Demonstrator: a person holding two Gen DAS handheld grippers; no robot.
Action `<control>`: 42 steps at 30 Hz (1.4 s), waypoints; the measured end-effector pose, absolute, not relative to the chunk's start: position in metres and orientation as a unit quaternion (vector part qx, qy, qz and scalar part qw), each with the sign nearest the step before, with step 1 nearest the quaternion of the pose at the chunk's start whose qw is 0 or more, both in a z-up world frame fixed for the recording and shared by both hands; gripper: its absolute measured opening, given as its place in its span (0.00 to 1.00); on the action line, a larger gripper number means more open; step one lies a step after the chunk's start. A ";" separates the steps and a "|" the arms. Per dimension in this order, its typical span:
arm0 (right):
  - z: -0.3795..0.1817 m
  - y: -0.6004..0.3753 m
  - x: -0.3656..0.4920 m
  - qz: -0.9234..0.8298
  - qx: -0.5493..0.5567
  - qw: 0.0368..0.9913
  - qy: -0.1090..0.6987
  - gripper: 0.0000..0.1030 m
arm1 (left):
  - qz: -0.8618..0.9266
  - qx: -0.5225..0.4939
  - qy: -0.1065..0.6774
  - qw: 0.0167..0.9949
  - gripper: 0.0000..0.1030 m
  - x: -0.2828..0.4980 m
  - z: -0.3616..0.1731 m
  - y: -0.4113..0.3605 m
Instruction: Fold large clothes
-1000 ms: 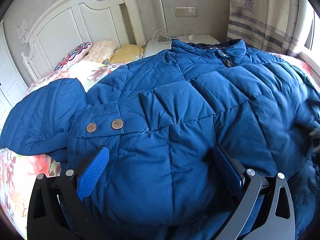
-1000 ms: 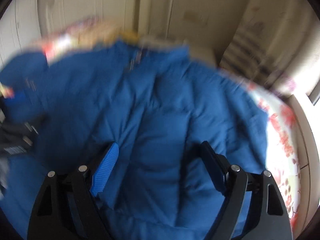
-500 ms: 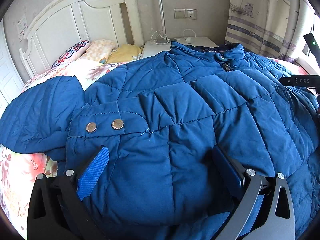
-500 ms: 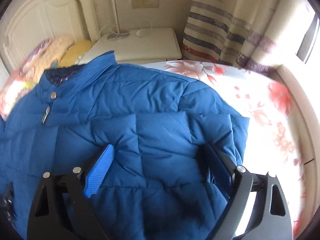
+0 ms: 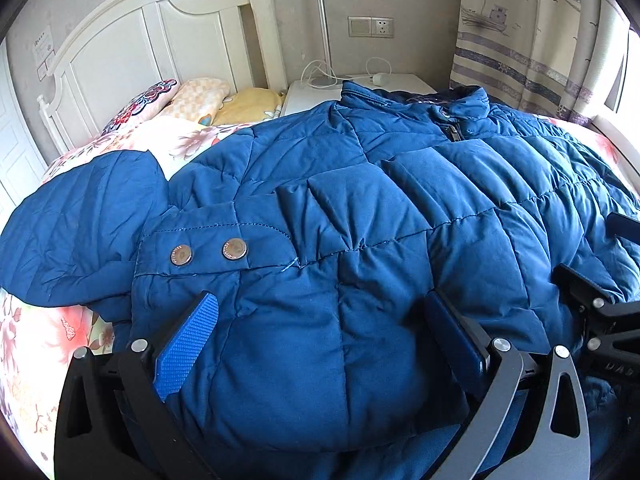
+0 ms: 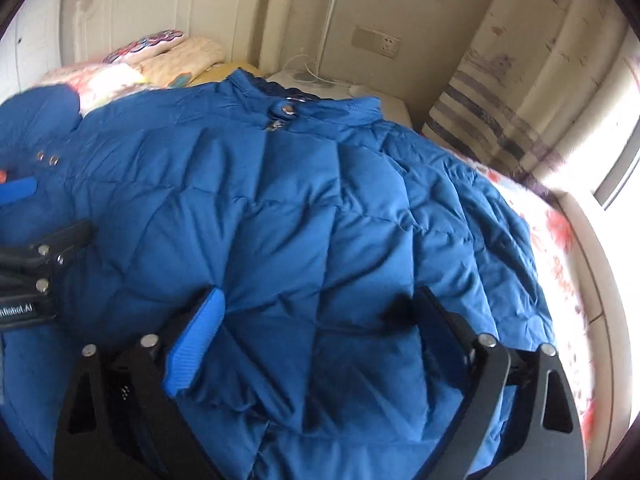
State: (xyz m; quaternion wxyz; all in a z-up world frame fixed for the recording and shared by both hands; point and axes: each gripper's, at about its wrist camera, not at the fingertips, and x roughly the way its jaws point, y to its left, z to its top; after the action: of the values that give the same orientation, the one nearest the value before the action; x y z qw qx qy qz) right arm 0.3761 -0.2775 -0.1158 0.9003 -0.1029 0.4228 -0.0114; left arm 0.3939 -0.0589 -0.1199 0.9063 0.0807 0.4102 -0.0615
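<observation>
While both hand-held grippers, left and right, gape wide: puffy quilted blue jacket bulges between.

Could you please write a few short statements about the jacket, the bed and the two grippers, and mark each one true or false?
1. The blue jacket lies spread on the bed. True.
2. The collar points toward the headboard end. True.
3. The left gripper has its jaws shut. False: they stand wide apart, with padded fabric bulging between them.
4. The cuff tab has two metal snaps. True.
5. The right gripper hovers over the pillows. False: it sits at the jacket's lower part.
</observation>
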 end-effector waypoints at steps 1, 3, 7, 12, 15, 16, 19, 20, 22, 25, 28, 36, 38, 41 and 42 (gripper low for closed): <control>-0.116 -0.280 0.377 -0.011 -0.099 0.900 0.424 0.91 | -0.061 0.081 0.410 0.906 0.96 0.394 -0.120 -0.059; -0.112 -0.283 0.375 -0.022 -0.104 0.900 0.422 0.91 | -0.061 0.081 0.410 0.906 0.96 0.393 -0.120 -0.059; -0.115 -0.272 0.351 -0.032 -0.108 0.905 0.410 0.92 | -0.062 0.081 0.411 0.906 0.96 0.394 -0.120 -0.059; -0.125 -0.278 0.349 -0.025 -0.082 0.902 0.423 0.95 | -0.059 0.085 0.408 0.907 0.96 0.393 -0.119 -0.059; -0.126 -0.279 0.349 -0.027 -0.081 0.902 0.422 0.96 | -0.062 0.070 0.394 0.914 0.96 0.386 -0.113 -0.053; -0.126 -0.279 0.350 -0.027 -0.080 0.903 0.422 0.96 | -0.066 0.059 0.388 0.918 0.96 0.383 -0.109 -0.050; -0.127 -0.281 0.350 -0.023 -0.073 0.902 0.424 0.96 | -0.096 -0.031 0.366 0.925 0.96 0.368 -0.088 -0.015; -0.127 -0.281 0.350 -0.022 -0.071 0.902 0.425 0.97 | -0.097 -0.055 0.361 0.926 0.96 0.364 -0.082 -0.003; -0.127 -0.282 0.351 -0.021 -0.068 0.902 0.427 0.97 | -0.088 -0.101 0.351 0.927 0.96 0.355 -0.076 0.026; -0.126 -0.284 0.351 -0.019 -0.066 0.902 0.427 0.97 | -0.051 -0.156 0.346 0.924 0.96 0.344 -0.078 0.078; -0.126 -0.284 0.351 -0.018 -0.064 0.902 0.427 0.97 | 0.000 -0.198 0.352 0.915 0.96 0.341 -0.086 0.130; -0.126 -0.284 0.351 -0.018 -0.064 0.902 0.427 0.97 | 0.003 -0.408 0.346 0.845 0.96 0.370 -0.116 0.250; -0.126 -0.284 0.351 -0.019 -0.066 0.902 0.426 0.97 | -0.003 -0.417 0.346 0.840 0.96 0.388 -0.111 0.257; -0.125 -0.282 0.351 -0.023 -0.074 0.902 0.424 0.97 | 0.007 -0.424 0.337 0.841 0.93 0.412 -0.103 0.260; -0.125 -0.281 0.350 -0.024 -0.076 0.903 0.423 0.97 | 0.015 -0.431 0.333 0.838 0.83 0.418 -0.102 0.260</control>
State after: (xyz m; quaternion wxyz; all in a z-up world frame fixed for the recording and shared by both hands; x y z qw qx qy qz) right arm 0.3503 -0.2815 -0.1254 0.9027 -0.0762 0.4228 -0.0244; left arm 0.4184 0.2603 -0.1024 0.8384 -0.4308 0.3335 0.0146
